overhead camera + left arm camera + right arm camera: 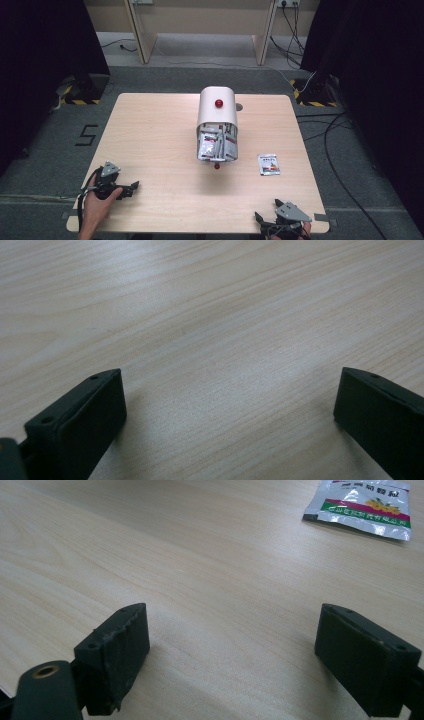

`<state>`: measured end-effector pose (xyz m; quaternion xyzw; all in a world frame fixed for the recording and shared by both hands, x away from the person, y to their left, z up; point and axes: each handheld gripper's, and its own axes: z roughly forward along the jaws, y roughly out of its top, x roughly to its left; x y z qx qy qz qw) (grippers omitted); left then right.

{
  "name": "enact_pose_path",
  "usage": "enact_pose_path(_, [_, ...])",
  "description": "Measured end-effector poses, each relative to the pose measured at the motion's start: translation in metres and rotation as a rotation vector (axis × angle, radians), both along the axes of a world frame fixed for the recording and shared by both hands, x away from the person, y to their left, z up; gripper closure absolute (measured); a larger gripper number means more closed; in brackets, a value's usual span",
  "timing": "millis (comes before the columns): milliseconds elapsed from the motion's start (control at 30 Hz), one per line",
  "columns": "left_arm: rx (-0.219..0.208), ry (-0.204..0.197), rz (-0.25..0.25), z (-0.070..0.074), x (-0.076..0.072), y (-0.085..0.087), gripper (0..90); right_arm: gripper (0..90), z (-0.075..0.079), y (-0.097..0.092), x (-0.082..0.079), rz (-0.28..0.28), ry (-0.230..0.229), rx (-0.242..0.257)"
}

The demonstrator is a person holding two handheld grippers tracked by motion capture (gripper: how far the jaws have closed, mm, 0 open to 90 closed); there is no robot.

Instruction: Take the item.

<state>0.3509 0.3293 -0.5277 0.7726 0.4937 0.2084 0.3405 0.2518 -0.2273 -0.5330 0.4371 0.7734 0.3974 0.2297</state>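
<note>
A white round-topped container (217, 111) with a red knob (219, 103) lies at the table's middle, its mouth facing the near edge. Several silver packets (216, 145) are stacked inside, and a second red knob (217, 165) sits just below the mouth. One loose silver packet (269, 164) with red and green print lies flat to its right; the right gripper view has this packet (362, 505) at the top right. My left gripper (134, 188) (230, 390) rests open near the front left corner over bare wood. My right gripper (267, 210) (232, 625) is open at the front right edge, short of the loose packet.
The light wooden table (160, 145) stands on grey carpet. Black curtains hang at both sides, cables trail on the floor at the right, and wooden furniture legs stand behind the table. A small round hole (239, 106) is in the tabletop beside the container.
</note>
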Motion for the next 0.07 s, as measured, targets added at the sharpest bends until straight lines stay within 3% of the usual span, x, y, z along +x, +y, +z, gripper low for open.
enact_pose_path(67, [-0.001,0.001,0.0,0.0,0.0001,0.0001,0.0,15.1,0.0,0.0,0.0002,0.001,-0.002,-0.001])
